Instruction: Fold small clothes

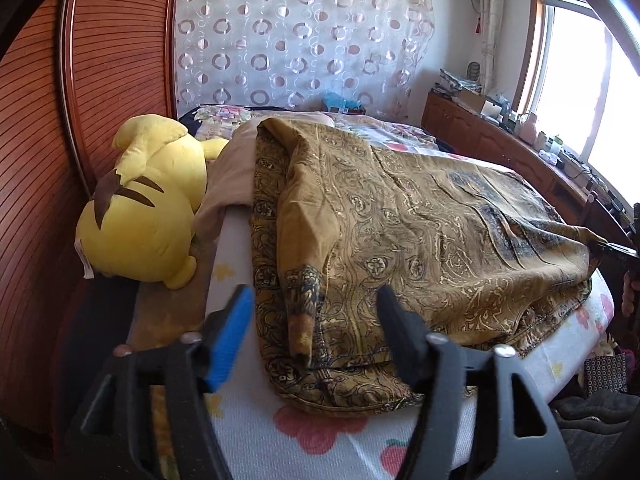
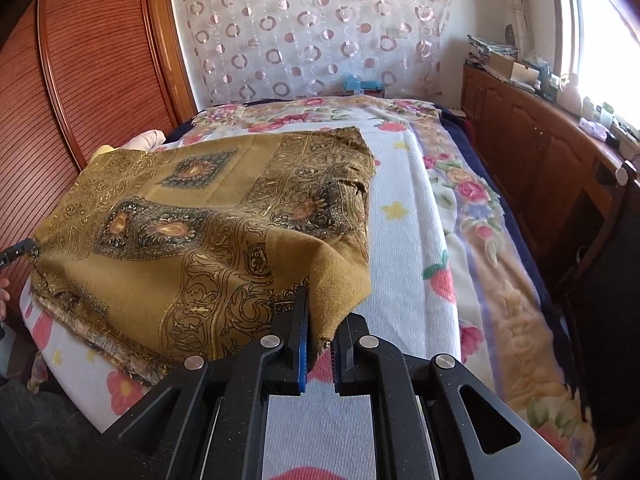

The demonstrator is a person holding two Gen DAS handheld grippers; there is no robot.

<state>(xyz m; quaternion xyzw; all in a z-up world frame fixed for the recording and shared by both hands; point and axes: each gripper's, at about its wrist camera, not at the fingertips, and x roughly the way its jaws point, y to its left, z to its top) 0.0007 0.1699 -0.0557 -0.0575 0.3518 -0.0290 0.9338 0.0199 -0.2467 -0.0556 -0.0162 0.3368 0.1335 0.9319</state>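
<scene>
A bed (image 2: 404, 240) covered with a flowered white sheet fills both views, and on its near left part the brown patterned garment (image 1: 400, 216) is laid, already doubled over itself at least once, with layered edges visible along its near side. The fold is judged partly done: the cloth lies roughly flat, but one corner is not yet set down, and further folds and smoothing appear to be left.

The right gripper (image 2: 320, 344) is closed almost fully, and the garment's near right corner is pinched between its pads and held slightly above the sheet. The left gripper (image 1: 316, 300) stands wide open just over the garment's near left edge; nothing is gripped by it, though the cloth lies below and between its fingers.

A large yellow plush toy (image 1: 148, 200) is lying at the left of the bed against the wooden headboard (image 1: 104, 64), close beside the garment, and could crowd a fold made toward that side. A low wooden cabinet (image 2: 532, 148) loaded with small items is seen at the far right under the window, well apart from the work.
</scene>
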